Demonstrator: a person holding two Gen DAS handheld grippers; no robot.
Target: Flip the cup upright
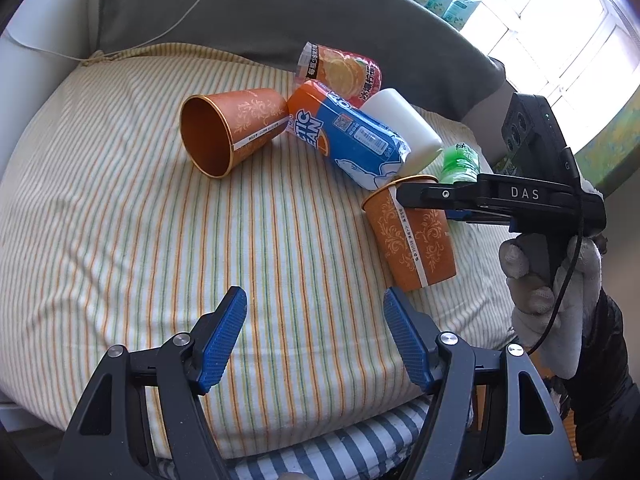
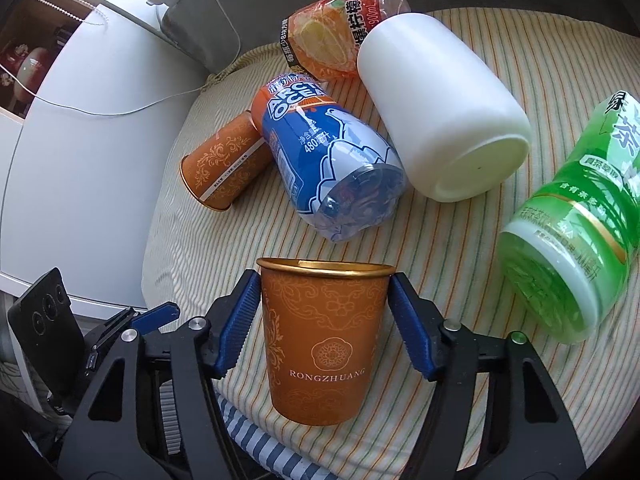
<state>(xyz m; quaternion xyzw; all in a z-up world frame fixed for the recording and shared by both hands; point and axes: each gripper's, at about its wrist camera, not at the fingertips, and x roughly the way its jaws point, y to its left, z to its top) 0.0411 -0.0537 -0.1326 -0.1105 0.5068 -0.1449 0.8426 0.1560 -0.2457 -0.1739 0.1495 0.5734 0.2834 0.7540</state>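
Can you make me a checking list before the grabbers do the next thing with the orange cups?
1. Cup in the right gripper stands mouth up: ok. The held cup is upright.
2. Pads touching its sides: ok on the left pad, cannot tell on the right.
3. Its bottom rests on the striped cushion: cannot tell.
4. Left gripper free: ok, open and empty.
5. Other cup upright: not ok. The second cup lies on its side.
6. Second cup clear to grab: not ok, the blue bottle touches its base.

Bright daylight from blown-out window (image 1: pixel 560 20); sharp focus; fisheye-bent edges.
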